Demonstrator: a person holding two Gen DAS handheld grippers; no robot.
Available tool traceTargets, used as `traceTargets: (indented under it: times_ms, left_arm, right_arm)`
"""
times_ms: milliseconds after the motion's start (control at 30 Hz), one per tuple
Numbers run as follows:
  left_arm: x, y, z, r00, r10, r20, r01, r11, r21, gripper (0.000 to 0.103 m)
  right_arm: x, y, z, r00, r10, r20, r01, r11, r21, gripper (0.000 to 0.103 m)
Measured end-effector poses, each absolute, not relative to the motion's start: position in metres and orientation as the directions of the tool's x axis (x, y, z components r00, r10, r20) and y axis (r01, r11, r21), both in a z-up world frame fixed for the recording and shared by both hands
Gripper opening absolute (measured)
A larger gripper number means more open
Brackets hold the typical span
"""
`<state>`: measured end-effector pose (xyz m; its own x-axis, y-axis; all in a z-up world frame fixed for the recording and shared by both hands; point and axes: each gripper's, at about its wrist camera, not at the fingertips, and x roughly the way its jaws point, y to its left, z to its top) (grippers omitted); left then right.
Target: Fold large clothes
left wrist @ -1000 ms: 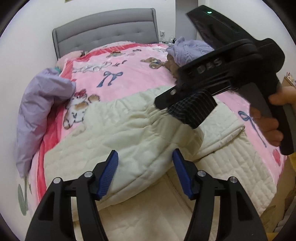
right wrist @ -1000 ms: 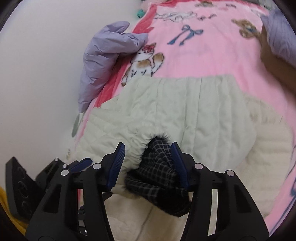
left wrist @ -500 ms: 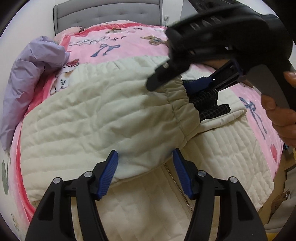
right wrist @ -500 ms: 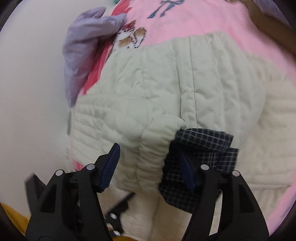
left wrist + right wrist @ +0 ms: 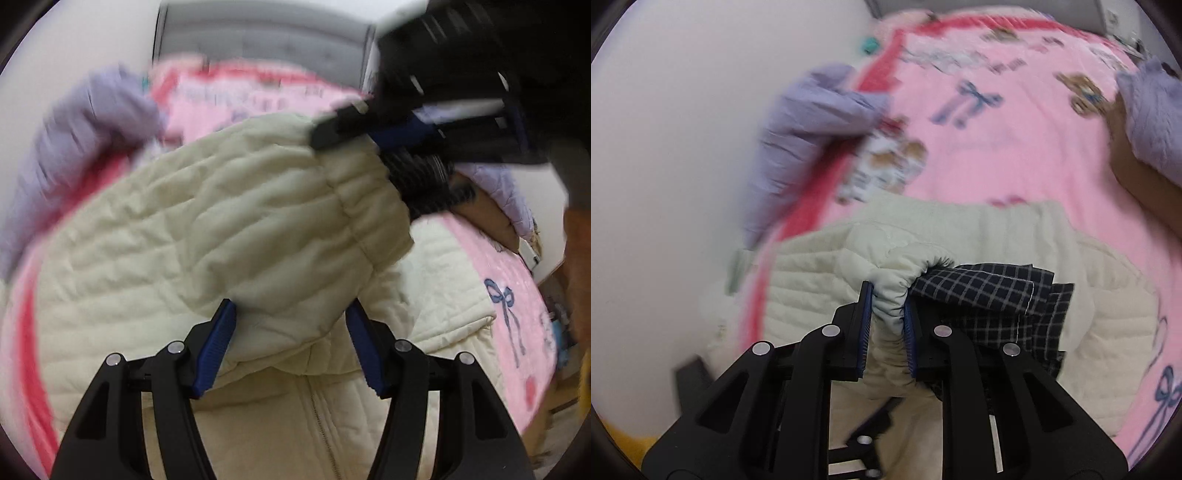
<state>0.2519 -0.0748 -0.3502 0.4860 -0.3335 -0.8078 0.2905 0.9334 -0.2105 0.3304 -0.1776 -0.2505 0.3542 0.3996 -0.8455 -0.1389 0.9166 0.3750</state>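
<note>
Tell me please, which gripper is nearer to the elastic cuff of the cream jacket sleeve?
Right. The right gripper has its jaws closing on the cuff, cuff between them. The left gripper is farther up the same sleeve, jaws apart around its padded part.

A pink cartoon-printed blanket [image 5: 1015, 147] covers the bed below a grey headboard [image 5: 258, 48], with a lilac garment [image 5: 812, 122] at its edge.

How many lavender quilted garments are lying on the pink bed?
2. One lavender quilted garment lies bunched at the left edge of the pink bedspread, by the wall. The other sits at the right edge, over something brown. More could be hidden beyond the frame.
</note>
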Motion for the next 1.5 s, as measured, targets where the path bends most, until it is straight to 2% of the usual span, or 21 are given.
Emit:
traceTargets:
  times_ms: [167,333,433,467,500,600,667,700,800,900,967,1100,1233,1333,1400,1500]
  left_arm:
    - [0.247,-0.061,-0.369,0.454,-0.323,-0.83,0.257,0.94,-0.225,0.062]
    - [0.226,-0.039,-0.352,0.471,-0.359,-0.806,0.291,0.926,-0.242,0.062]
    - [0.22,-0.013,-0.33,0.519,-0.363,-0.774,0.292,0.926,-0.239,0.064]
    - [0.218,-0.001,-0.323,0.541,-0.357,-0.761,0.274,0.931,-0.241,0.066]
    - [0.219,0.011,-0.317,0.561,-0.353,-0.749,0.253,0.934,-0.25,0.069]
    - [0.232,0.051,-0.31,0.595,-0.292,-0.748,0.147,0.955,-0.257,0.071]
    - [0.248,0.072,-0.317,0.583,-0.258,-0.77,0.085,0.962,-0.258,0.071]
    - [0.258,0.078,-0.324,0.557,-0.258,-0.79,0.078,0.963,-0.259,0.071]
    - [0.276,0.087,-0.34,0.521,-0.245,-0.818,0.076,0.967,-0.242,0.071]
    - [0.285,0.091,-0.352,0.542,-0.202,-0.816,0.056,0.977,-0.205,0.071]
    - [0.285,0.093,-0.359,0.539,-0.182,-0.822,0.032,0.98,-0.196,0.071]
    - [0.29,0.095,-0.378,0.503,-0.173,-0.847,0.026,0.982,-0.185,0.071]
    - [0.301,0.09,-0.398,0.452,-0.147,-0.88,0.038,0.989,-0.145,0.071]
    - [0.303,0.084,-0.405,0.451,-0.12,-0.884,0.061,0.993,-0.103,0.071]
    - [0.3,0.081,-0.404,0.462,-0.107,-0.88,0.076,0.994,-0.081,0.072]
    - [0.289,0.082,-0.393,0.505,-0.114,-0.856,0.076,0.993,-0.087,0.072]
  right_arm:
    - [0.337,-0.193,-0.322,0.235,0.424,-0.875,-0.009,0.901,0.434,0.016]
    - [0.331,-0.198,-0.339,0.241,0.453,-0.859,0.002,0.884,0.467,0.016]
    - [0.325,-0.204,-0.325,0.262,0.453,-0.852,-0.004,0.883,0.469,0.036]
    - [0.32,-0.206,-0.313,0.292,0.433,-0.852,-0.02,0.894,0.448,0.051]
    - [0.314,-0.208,-0.302,0.327,0.409,-0.852,-0.038,0.906,0.421,0.061]
    - [0.293,-0.203,-0.272,0.444,0.318,-0.838,-0.11,0.947,0.302,0.061]
    - [0.272,-0.189,-0.253,0.556,0.275,-0.785,-0.211,0.959,0.187,0.061]
    - [0.267,-0.184,-0.249,0.58,0.28,-0.765,-0.251,0.955,0.159,0.066]
    - [0.262,-0.152,-0.256,0.565,0.317,-0.762,-0.387,0.917,0.094,0.066]
    - [0.268,-0.131,-0.28,0.55,0.264,-0.793,-0.417,0.909,0.013,0.063]
    - [0.272,-0.135,-0.299,0.538,0.243,-0.807,-0.384,0.923,0.022,0.059]
    - [0.276,-0.147,-0.326,0.49,0.259,-0.832,-0.338,0.936,0.092,0.059]
    - [0.279,-0.138,-0.35,0.47,0.207,-0.858,-0.368,0.929,0.022,0.06]
    - [0.279,-0.136,-0.359,0.473,0.201,-0.858,-0.369,0.929,0.014,0.065]
    - [0.281,-0.133,-0.361,0.45,0.207,-0.869,-0.377,0.926,0.025,0.075]
    - [0.279,-0.12,-0.351,0.458,0.151,-0.876,-0.399,0.915,-0.051,0.077]
